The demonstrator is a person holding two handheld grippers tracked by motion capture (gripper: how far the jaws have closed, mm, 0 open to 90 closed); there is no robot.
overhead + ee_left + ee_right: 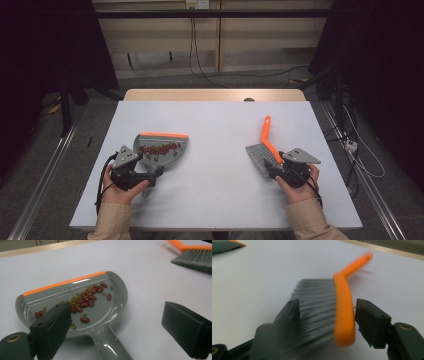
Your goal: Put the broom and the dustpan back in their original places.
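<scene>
**Dustpan full of beans, brush between the jaws**

The dustpan (pixel 161 149) lies at the lower left of the high view, flat on the table (pixel 215 125), with its orange lip away from the person. Red and green beans (pixel 85 300) lie loose in it. It looks light, stiff and smooth, so I judge it will slip easily and spill if tilted; the handle (pixel 110 345) is the sensible place to hold. The left gripper (pixel 117 325) is released, its jaws wide apart on both sides of that handle without touching it.

The brush (pixel 265 147) is at the lower right. Its orange back seems rigid, its grey bristles (pixel 317 305) soft and yielding. The right gripper (pixel 327 322) has its jaws around the head; whether it presses I cannot tell, because the picture is blurred.

The table is pale, smooth and matte. Behind it, at the top of the frame, are a dark room, cables (pixel 200 60) on the floor and a light wall.
</scene>
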